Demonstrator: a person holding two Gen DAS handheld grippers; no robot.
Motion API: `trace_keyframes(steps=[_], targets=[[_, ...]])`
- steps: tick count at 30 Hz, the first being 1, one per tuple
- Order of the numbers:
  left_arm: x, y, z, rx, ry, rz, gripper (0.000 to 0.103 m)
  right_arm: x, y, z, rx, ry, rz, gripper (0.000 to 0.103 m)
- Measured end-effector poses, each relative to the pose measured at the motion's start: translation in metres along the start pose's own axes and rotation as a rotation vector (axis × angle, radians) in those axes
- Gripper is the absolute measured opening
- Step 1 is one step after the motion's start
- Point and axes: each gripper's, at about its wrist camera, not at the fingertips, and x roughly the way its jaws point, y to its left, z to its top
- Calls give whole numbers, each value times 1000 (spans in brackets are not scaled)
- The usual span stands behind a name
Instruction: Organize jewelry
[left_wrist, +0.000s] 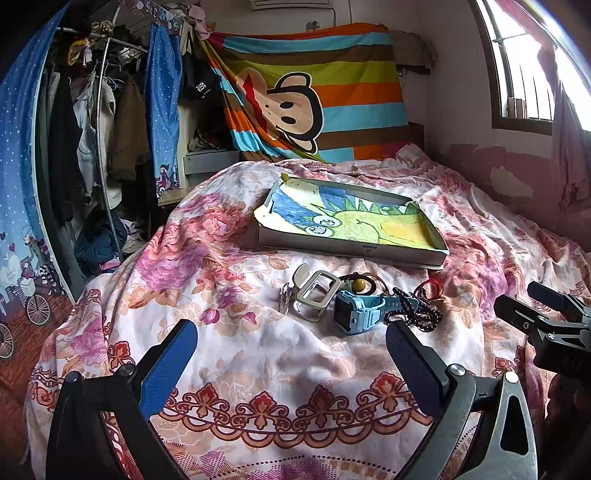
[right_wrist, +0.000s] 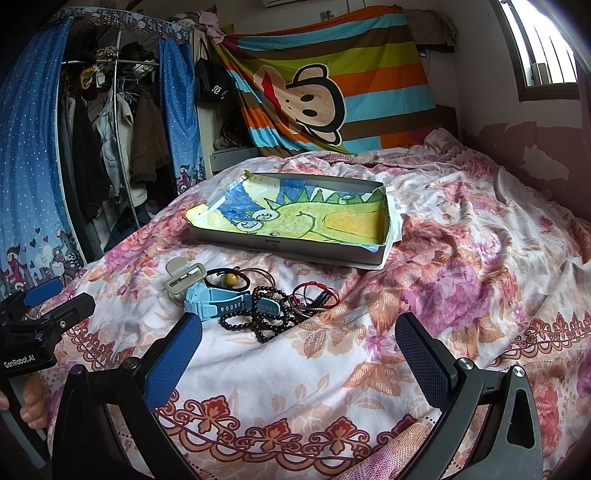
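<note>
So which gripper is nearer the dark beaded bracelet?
Left, narrowly, as a judgement. The left gripper has one finger just short of the dark beaded bracelet, jaws open. The right gripper sits open just behind the beads.

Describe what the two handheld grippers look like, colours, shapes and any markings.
Each gripper, left gripper and right gripper, has two flat fingers faced with textured blue pads on black and grey angular arms with round silver bolts. Seen from the right wrist, the left unit's black body carries white "GenRobot.AI" lettering. No cables or sleeves show.
</note>
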Motion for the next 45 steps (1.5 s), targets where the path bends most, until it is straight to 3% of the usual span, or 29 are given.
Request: trace_keyframes(steps=[27,39,45], targets=[[-2,1,-1,8,5,6,103,3,-7,-4,25,15,-3,102],[-1,8,-4,3,20,10,103,16,-6,3,-16,121,2,102],[20,24,2,-24,73,17,103,26,-12,13,-50,155,19,102]])
